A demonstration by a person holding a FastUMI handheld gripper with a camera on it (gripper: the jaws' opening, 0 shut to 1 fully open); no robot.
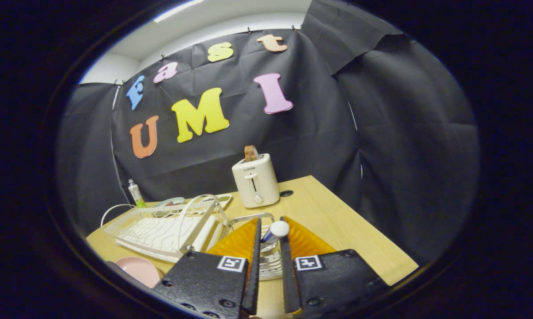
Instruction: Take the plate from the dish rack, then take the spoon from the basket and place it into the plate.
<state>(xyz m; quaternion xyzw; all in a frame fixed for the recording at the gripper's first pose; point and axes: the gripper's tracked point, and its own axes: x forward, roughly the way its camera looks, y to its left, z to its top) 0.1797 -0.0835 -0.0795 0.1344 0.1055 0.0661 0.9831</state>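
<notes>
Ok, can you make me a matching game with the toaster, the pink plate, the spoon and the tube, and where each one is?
1 toaster
2 pink plate
3 spoon
4 tube

A on the table, in front of the dish rack
B pinched between the fingers of the gripper
C behind the dish rack, by the wall
D far beyond the fingers, bread in its slot

Pairs: 1-D, 2-A, 3-B, 4-C

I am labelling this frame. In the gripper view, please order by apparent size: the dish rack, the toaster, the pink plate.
1. dish rack, largest.
2. toaster.
3. pink plate, smallest as seen, but partly hidden by the gripper, so its rank is unsure.

The fingers hold a spoon's handle between them.
</notes>
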